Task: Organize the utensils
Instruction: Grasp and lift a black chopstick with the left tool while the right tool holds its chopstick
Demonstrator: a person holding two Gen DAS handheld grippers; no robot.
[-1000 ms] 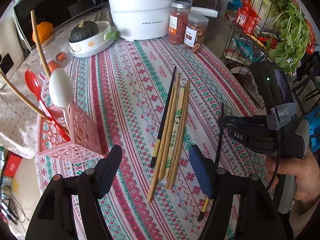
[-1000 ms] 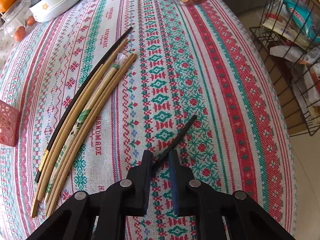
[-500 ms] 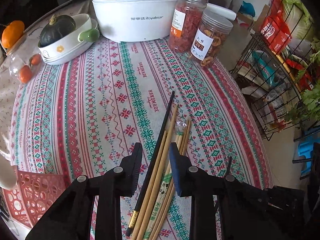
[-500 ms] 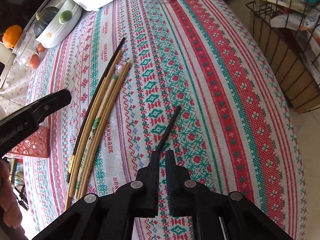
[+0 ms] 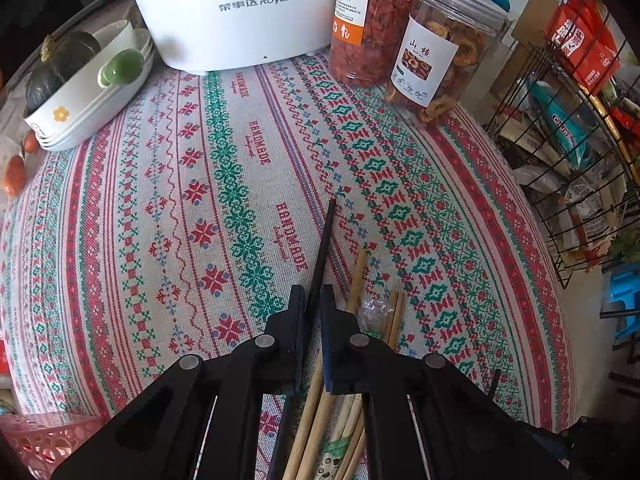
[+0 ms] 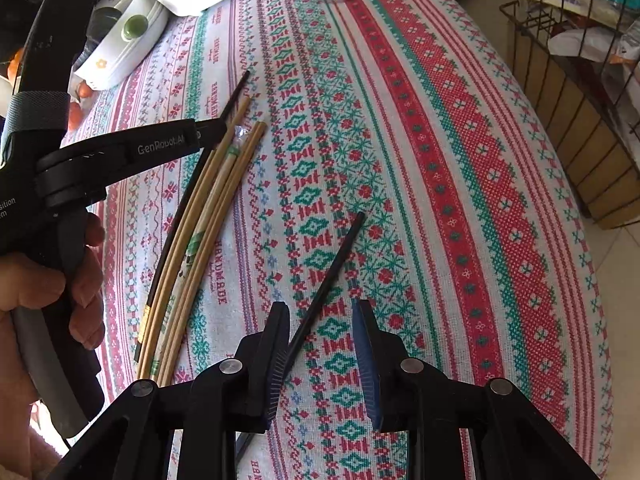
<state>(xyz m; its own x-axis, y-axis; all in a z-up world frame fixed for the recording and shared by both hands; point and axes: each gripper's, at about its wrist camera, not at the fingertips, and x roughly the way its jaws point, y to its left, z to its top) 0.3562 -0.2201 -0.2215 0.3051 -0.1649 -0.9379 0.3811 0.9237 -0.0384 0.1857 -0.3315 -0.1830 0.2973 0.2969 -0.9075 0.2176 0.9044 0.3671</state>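
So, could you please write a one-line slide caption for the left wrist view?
Left gripper shut on a black chopstick beside bamboo chopsticks on the patterned tablecloth.

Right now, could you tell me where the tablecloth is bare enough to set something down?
Bare cloth lies between the stacked white dishes and the black chopstick in the left gripper, and right of the loose black chopstick toward the table edge. It is crowded at the bamboo chopsticks and around the jars.
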